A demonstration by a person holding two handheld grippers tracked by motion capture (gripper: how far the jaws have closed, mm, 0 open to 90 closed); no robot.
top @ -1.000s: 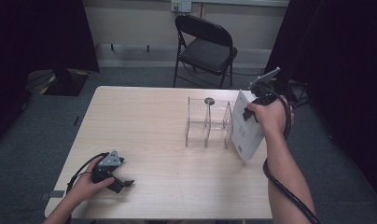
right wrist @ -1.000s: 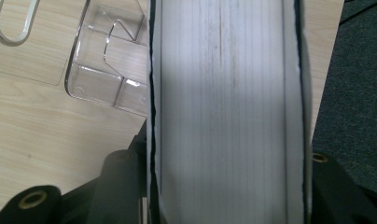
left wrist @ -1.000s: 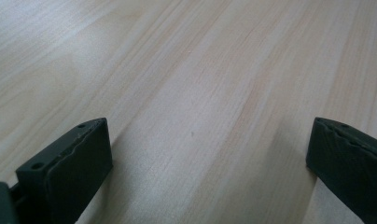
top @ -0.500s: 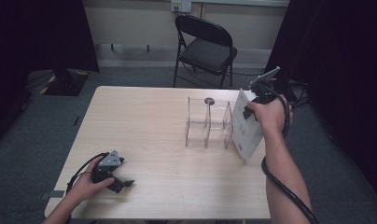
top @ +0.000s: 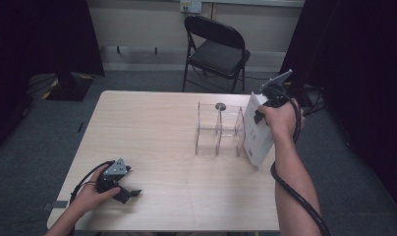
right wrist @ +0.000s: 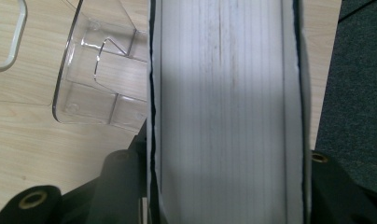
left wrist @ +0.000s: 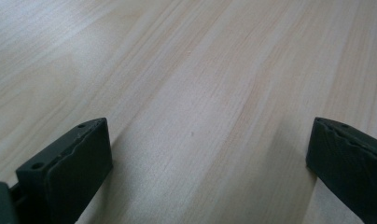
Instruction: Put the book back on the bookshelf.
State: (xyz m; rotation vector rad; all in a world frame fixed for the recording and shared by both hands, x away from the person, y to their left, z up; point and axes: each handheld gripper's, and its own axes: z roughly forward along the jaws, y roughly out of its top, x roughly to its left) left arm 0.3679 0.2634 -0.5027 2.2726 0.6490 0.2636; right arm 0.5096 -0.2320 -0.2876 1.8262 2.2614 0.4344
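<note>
White, thick and tilted, the book [top: 258, 132] stands at the right side of the wooden table [top: 157, 128], just beside the right wall of the clear acrylic rack [top: 218, 130], its lower corner on the tabletop. The right gripper [top: 265, 110] grasps it from above, jaws clamped on both covers. The left gripper [top: 119, 184] lies near the left front corner, jaws wide apart and holding nothing.

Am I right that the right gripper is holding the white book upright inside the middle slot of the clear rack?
Not quite: the right gripper holds the white book beside the clear rack, against its right end, not inside a slot. The high view shows this.
</note>
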